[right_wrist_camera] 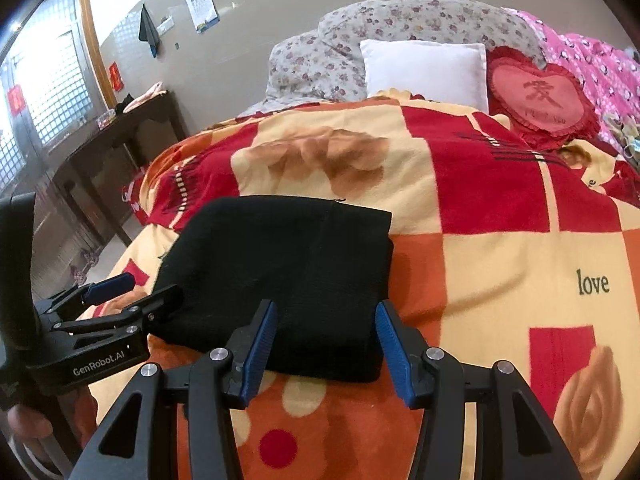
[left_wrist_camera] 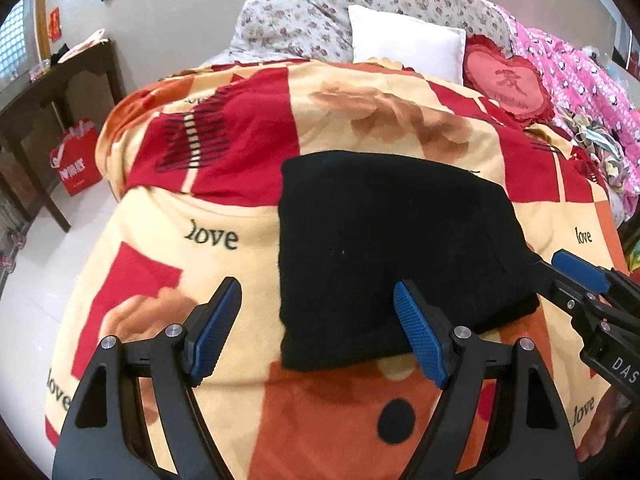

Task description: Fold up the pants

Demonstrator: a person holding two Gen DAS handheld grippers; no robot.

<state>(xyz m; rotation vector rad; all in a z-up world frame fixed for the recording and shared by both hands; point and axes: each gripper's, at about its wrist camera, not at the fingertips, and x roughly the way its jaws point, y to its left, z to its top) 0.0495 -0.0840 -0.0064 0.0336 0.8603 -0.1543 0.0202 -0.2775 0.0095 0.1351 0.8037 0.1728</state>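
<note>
The black pants (left_wrist_camera: 392, 252) lie folded into a thick rectangle on the patterned blanket (left_wrist_camera: 224, 216). They also show in the right wrist view (right_wrist_camera: 288, 276). My left gripper (left_wrist_camera: 320, 332) is open and empty, just in front of the bundle's near left corner. My right gripper (right_wrist_camera: 326, 348) is open and empty, its fingers straddling the bundle's near right edge. The right gripper also shows in the left wrist view (left_wrist_camera: 560, 276) at the bundle's right side. The left gripper shows in the right wrist view (right_wrist_camera: 140, 292) at the bundle's left side.
A white pillow (right_wrist_camera: 428, 72), a red heart cushion (right_wrist_camera: 540, 100) and floral bedding (right_wrist_camera: 400, 20) lie at the head of the bed. A dark wooden table (left_wrist_camera: 48, 92) stands left of the bed, with a red bag (left_wrist_camera: 76, 160) beside it. Pink bedding (left_wrist_camera: 580, 76) lies at right.
</note>
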